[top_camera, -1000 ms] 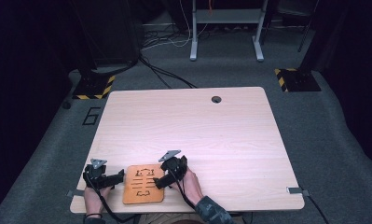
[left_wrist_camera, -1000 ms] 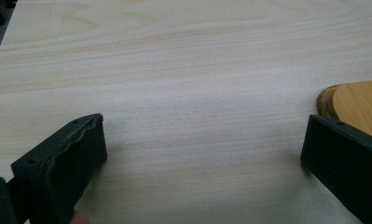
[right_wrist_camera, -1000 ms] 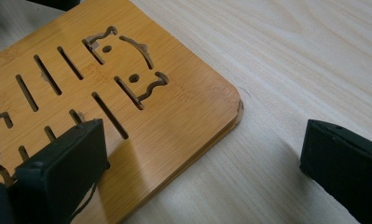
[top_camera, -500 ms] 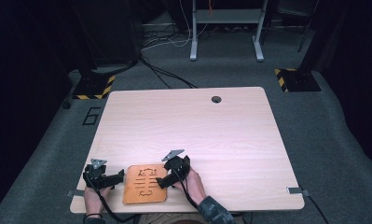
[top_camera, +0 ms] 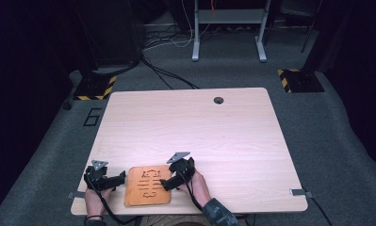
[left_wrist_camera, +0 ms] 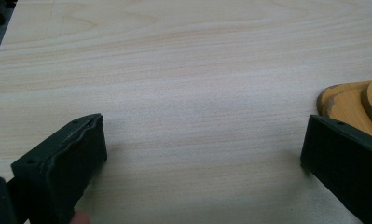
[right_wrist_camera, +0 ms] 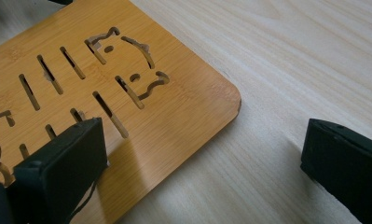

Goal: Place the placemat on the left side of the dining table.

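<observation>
A bamboo board with cut-out slots lies flat at the desk's near edge, left of centre, about 7 o'clock from the desk's middle. In the left tool view a second rounded edge shows under its corner, so it may be two boards stacked; I cannot tell for sure. The left tool sits at the board's 9 o'clock side, low over the desk, jaws spread wide; its own view has one jaw over bare wood and the other just beside the board's corner, with nothing between them. The right tool sits at the board's 3 o'clock edge, jaws also wide and holding nothing: in its view one jaw rests over the board near the slots, the other over bare desk past the board's rounded corner. A hand grips the right tool.
</observation>
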A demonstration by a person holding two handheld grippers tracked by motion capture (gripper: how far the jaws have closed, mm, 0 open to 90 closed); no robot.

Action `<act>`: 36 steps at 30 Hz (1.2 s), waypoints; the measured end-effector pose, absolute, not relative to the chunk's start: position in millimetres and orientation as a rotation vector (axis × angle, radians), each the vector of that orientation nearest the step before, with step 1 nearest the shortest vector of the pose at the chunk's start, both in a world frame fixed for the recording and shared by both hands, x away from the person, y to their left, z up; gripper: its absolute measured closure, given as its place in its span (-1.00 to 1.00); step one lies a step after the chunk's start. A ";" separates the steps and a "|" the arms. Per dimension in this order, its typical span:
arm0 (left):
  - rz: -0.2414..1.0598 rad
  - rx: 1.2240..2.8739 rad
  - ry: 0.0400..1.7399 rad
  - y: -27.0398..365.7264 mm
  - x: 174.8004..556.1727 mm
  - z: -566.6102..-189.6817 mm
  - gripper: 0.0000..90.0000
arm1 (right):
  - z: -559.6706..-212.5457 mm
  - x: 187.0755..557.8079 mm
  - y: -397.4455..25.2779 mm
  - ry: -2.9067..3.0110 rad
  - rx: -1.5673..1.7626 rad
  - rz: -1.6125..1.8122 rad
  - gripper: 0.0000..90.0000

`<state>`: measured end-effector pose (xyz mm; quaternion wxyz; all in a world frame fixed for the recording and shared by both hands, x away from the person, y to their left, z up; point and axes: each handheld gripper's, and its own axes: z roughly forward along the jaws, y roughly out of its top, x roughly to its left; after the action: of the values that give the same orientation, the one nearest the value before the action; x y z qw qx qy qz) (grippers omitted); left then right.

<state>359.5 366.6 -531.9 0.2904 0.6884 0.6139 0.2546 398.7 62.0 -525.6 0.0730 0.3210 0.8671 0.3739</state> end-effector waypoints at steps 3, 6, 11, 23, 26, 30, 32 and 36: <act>0.679 1.836 1.638 366.6 359.5 -531.9 -1.00 | -525.8 398.1 59.8 2.600 0.968 1.127 -1.00; 0.679 1.836 1.637 366.6 359.5 -532.0 -1.00 | -526.1 398.3 58.3 2.601 0.952 1.130 -1.00; 0.679 1.836 1.637 366.6 359.5 -531.9 -1.00 | -526.0 397.4 55.8 2.598 0.965 1.128 -1.00; 0.680 1.834 1.638 366.6 359.6 -532.0 -1.00 | -526.2 396.5 50.6 2.598 0.960 1.127 -1.00; 0.680 1.835 1.638 366.7 359.6 -532.0 -1.00 | -526.2 396.4 49.9 2.593 0.958 1.124 -1.00; 0.680 1.835 1.639 366.7 359.6 -532.0 -1.00 | -526.4 395.4 44.3 2.581 0.962 1.095 -1.00; 0.681 1.834 1.640 366.6 359.6 -531.9 -1.00 | -526.5 395.7 44.2 2.581 0.958 1.095 -1.00; 0.682 1.837 1.638 366.7 360.0 -531.8 -1.00 | -526.5 395.5 44.0 2.580 0.959 1.099 -1.00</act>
<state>360.0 366.7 -531.8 0.2894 0.6886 0.6138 0.2555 395.5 44.0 -526.5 0.0891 0.3222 0.8671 0.3693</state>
